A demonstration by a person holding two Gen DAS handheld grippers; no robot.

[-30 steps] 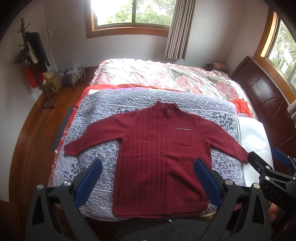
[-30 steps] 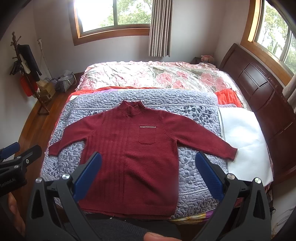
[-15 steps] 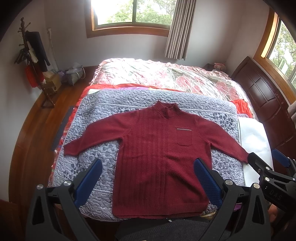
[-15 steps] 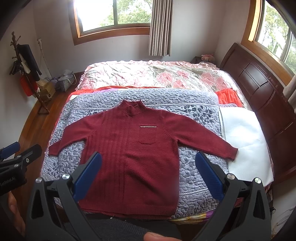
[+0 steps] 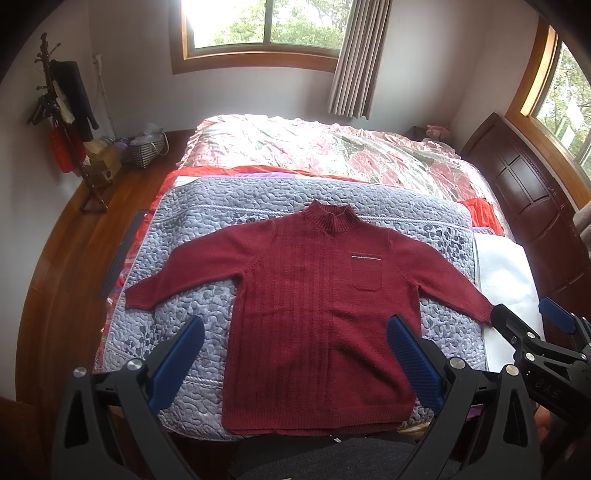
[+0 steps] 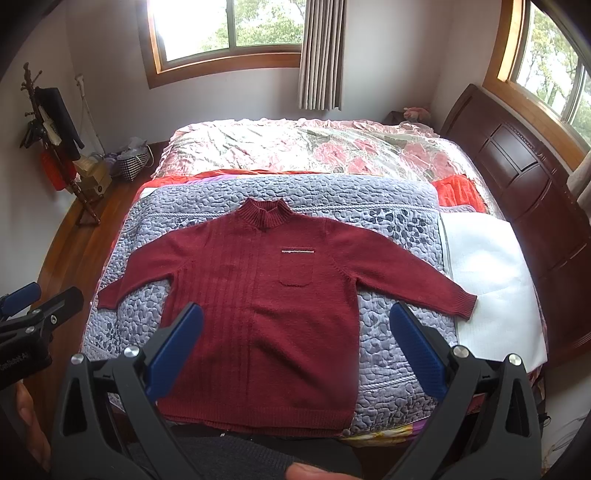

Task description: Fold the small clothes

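Across a wide bed [image 6: 417, 155] in a small bedroom, a dark red knitted sweater [image 5: 317, 306] is lying flat and face up on a lavender quilted blanket [image 6: 391, 229], collar pointing toward the far wall, both sleeves spreading outward, hem reaching the near edge. Beyond the blanket, a pink floral bedspread [image 5: 332, 151] is covering the far half of the bed, and a white sheet [image 6: 491, 280] is lying beside the blanket near a dark wooden headboard [image 6: 524, 166]. Daylight is coming through a wood-framed window [image 5: 266, 29] with a striped curtain [image 5: 358, 59] hanging beside it. A coat rack [image 5: 66, 122] is standing on the wooden floor [image 5: 74, 243]. The left gripper [image 5: 295, 360] and the right gripper [image 6: 295, 347] are hovering above the sweater's lower half, jaws spread wide, grasping nothing.
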